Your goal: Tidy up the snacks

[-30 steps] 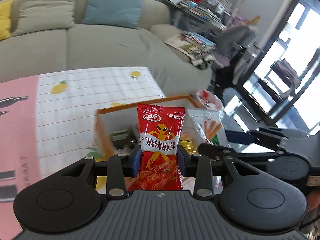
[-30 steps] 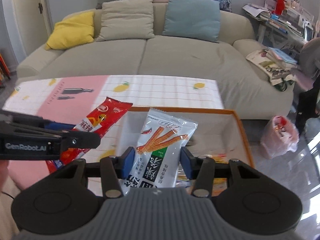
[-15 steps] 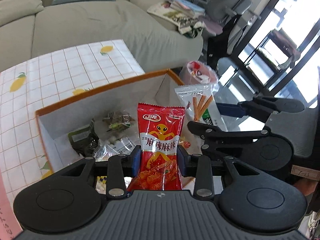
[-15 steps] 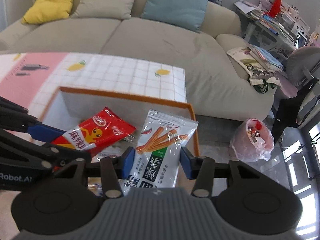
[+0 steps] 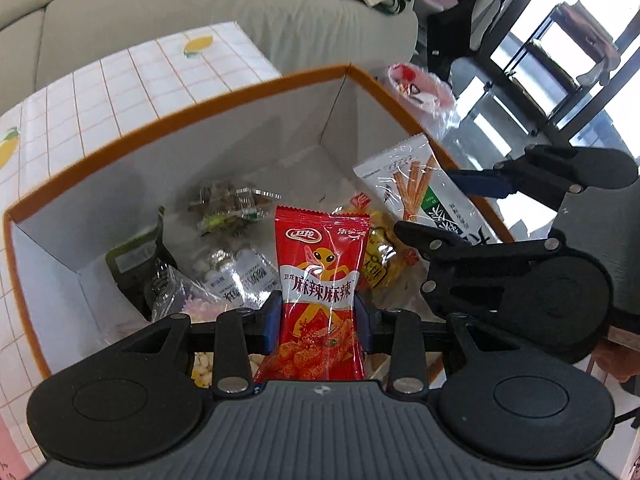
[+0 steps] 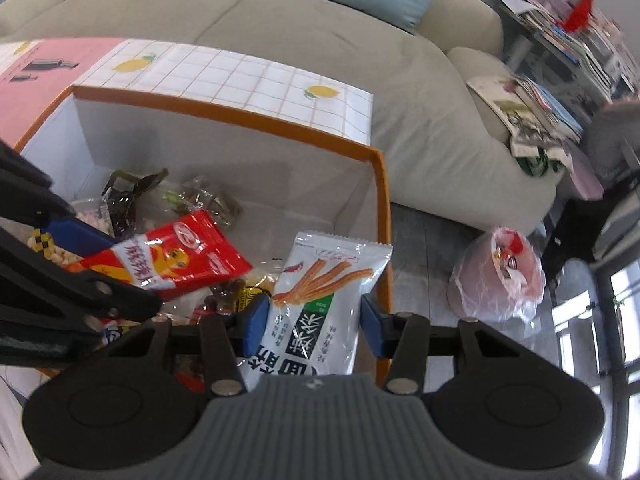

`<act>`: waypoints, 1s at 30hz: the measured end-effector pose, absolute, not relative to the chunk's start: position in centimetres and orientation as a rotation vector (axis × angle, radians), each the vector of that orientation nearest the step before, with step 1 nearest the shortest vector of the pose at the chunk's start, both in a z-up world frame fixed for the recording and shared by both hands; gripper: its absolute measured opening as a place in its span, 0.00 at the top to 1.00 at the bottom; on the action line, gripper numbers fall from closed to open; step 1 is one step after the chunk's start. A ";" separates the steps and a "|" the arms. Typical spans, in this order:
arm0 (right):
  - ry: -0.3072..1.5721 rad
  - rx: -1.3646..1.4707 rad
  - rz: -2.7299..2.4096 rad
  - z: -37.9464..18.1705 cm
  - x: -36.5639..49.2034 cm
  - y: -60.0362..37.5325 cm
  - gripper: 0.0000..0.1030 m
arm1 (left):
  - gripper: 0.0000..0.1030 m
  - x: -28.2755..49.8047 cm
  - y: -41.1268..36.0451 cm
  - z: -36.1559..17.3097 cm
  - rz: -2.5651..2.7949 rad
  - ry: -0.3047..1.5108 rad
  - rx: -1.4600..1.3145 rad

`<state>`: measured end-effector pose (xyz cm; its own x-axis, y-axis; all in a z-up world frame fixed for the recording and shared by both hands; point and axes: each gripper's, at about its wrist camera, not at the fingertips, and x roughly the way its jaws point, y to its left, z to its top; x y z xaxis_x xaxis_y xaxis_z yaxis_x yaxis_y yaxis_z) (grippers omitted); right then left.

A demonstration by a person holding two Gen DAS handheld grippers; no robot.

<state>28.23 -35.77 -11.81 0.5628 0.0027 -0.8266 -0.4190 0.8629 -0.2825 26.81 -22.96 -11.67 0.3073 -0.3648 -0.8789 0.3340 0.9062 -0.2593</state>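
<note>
My left gripper (image 5: pixel 318 322) is shut on a red spicy-snack packet (image 5: pixel 320 280) and holds it upright over the open orange-rimmed white box (image 5: pixel 200 108). My right gripper (image 6: pixel 314 328) is shut on a white and green stick-snack packet (image 6: pixel 324 300), held over the box's right side. That white packet also shows in the left wrist view (image 5: pixel 424 192), and the red packet in the right wrist view (image 6: pixel 172 256). Several snack packs (image 5: pixel 224 252) lie on the box floor below both grippers.
The box (image 6: pixel 380 200) stands at the right end of a table with a lemon-print checked cloth (image 6: pixel 248 72). A beige sofa (image 6: pixel 320 32) is behind it. A pink bin bag (image 6: pixel 500 272) stands on the floor to the right.
Both grippers have moved forward and down over the box with their packets still held. The box interior now fills the views.
</note>
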 end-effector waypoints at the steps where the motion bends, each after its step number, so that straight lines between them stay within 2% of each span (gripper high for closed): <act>1: 0.956 -0.496 0.266 -12.0 28.4 -35.6 0.53 | 0.60 26.8 -22.9 -12.0 -0.461 1.179 -0.029; 9: 1.003 -0.511 0.272 -13.6 28.7 -35.3 0.53 | 0.58 27.1 -21.8 -12.5 -0.436 1.234 -0.058; 11: 1.005 -0.504 0.272 -13.5 28.7 -35.3 0.53 | 0.54 27.1 -21.7 -12.1 -0.427 1.235 -0.058; 15: 1.024 -0.489 0.266 -13.0 28.8 -35.1 0.52 | 0.39 27.2 -20.8 -11.3 -0.404 1.228 -0.096; 18: 1.019 -0.471 0.255 -12.3 28.8 -35.1 0.47 | 0.31 27.1 -20.2 -10.3 -0.406 1.205 -0.103; 23: 0.997 -0.413 0.240 -10.1 28.3 -34.8 0.42 | 0.30 25.9 -19.2 -8.1 -0.395 1.153 -0.075; 28: 0.921 -0.354 0.209 -6.2 26.2 -34.0 0.25 | 0.30 23.6 -17.8 -4.7 -0.388 1.041 -0.016; 30: 0.872 -0.327 0.201 -4.3 24.9 -33.5 0.24 | 0.30 22.3 -16.9 -3.0 -0.377 0.979 0.010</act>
<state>24.85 -33.49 -4.33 0.6287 0.0397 -0.7767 -0.3038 0.9319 -0.1983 22.28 -16.93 -2.96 0.4981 -0.3072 -0.8109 0.3160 0.9351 -0.1601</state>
